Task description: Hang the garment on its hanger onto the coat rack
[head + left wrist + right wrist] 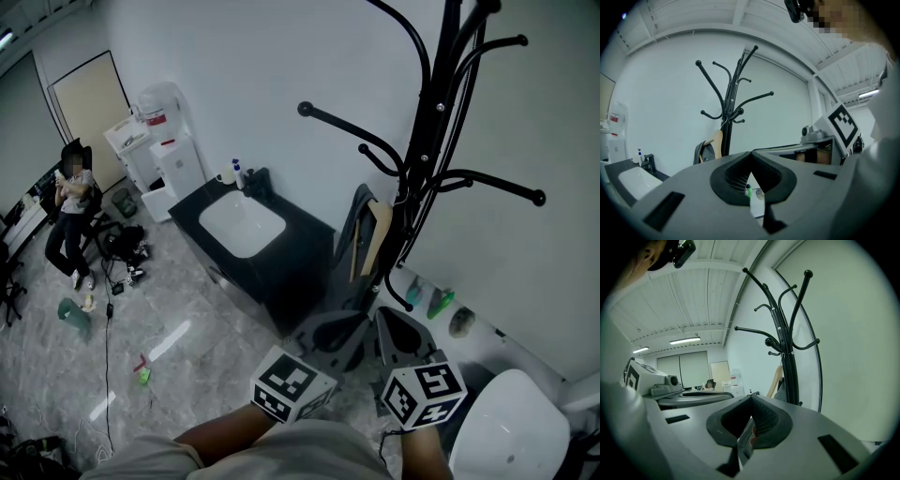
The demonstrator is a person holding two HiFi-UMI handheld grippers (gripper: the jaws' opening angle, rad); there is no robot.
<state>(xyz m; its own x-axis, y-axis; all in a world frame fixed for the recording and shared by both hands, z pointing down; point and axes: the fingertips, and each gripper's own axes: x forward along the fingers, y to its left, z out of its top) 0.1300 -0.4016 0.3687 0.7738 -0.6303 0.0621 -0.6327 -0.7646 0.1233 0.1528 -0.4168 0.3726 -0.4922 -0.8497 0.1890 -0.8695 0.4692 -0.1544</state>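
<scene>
Both shut, empty: left gripper (328,336), right gripper (405,330). Garment (355,223) on hanger (379,230) vert., ahead at coat rack (428,141); right looks nearer.

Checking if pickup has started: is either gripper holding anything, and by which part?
Nothing. The left gripper and right gripper are shut and empty; the garment is over at the coat rack.

Grey left gripper (352,323), black-white marker cube (291,384)
</scene>
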